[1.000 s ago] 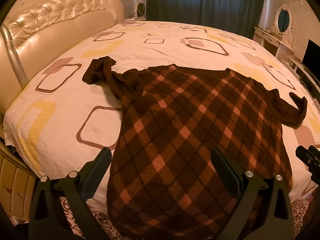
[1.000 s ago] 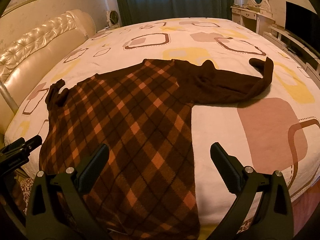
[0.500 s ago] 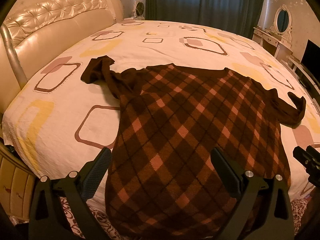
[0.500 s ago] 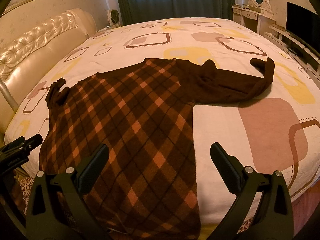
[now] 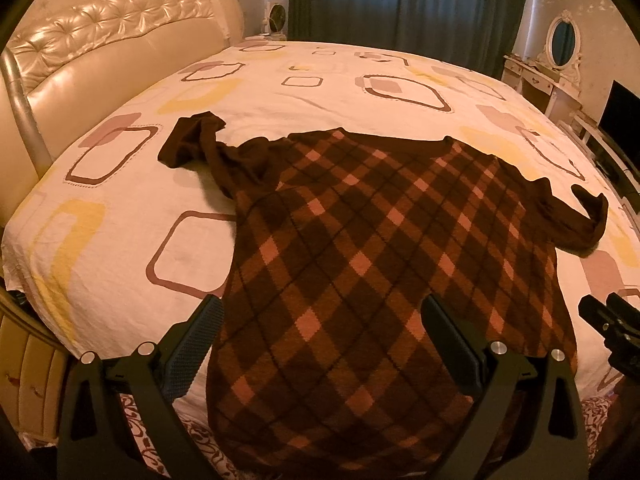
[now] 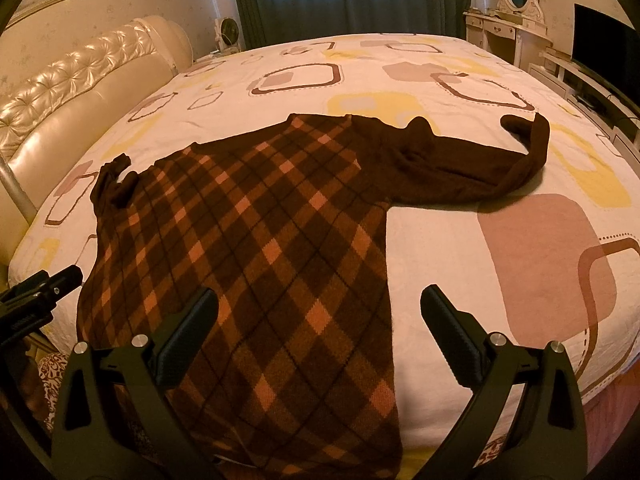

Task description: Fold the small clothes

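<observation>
The argyle sweater [image 5: 380,264] lies flat across the bed [image 5: 120,240], hem hanging over the near edge at lower centre of the frame, both sleeves spread out. Over the last second it has barely shifted. The left gripper [image 5: 320,344] and right gripper [image 6: 320,332] both stand wide, holding nothing. Judgement: no fold begun; 2 sleeves await folding first.
</observation>
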Demonstrator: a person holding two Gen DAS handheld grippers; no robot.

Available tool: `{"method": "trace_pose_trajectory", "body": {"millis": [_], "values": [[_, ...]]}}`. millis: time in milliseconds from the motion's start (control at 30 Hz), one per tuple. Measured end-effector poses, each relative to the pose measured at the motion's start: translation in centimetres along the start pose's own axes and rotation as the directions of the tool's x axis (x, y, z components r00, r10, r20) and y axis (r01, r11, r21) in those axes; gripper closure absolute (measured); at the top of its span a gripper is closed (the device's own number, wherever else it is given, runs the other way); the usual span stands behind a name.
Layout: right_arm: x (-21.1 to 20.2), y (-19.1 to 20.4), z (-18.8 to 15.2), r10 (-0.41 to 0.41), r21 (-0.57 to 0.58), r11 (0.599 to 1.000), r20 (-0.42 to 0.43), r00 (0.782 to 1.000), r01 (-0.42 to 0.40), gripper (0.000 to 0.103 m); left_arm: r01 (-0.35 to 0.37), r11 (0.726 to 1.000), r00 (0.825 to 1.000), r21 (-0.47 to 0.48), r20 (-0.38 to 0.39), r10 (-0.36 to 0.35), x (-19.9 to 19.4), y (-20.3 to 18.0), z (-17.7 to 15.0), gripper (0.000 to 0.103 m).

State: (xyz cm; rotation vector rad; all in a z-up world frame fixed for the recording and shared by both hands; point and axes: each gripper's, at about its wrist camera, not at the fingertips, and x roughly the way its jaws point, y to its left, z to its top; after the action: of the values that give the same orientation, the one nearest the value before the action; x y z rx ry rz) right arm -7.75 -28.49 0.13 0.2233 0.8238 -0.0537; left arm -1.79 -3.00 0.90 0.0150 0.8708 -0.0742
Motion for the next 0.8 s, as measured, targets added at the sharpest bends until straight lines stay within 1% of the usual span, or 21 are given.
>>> {"method": "trace_pose_trajectory", "body": {"millis": [800], "values": [[0.3,0.02,-0.29,0.004,-0.002,1.0,-0.006,1.0,-0.004,0.002,0.005,1.0,1.0,-0.004,-0.002,-0.005,-0.09,-0.02,0.08,0.004]]}}
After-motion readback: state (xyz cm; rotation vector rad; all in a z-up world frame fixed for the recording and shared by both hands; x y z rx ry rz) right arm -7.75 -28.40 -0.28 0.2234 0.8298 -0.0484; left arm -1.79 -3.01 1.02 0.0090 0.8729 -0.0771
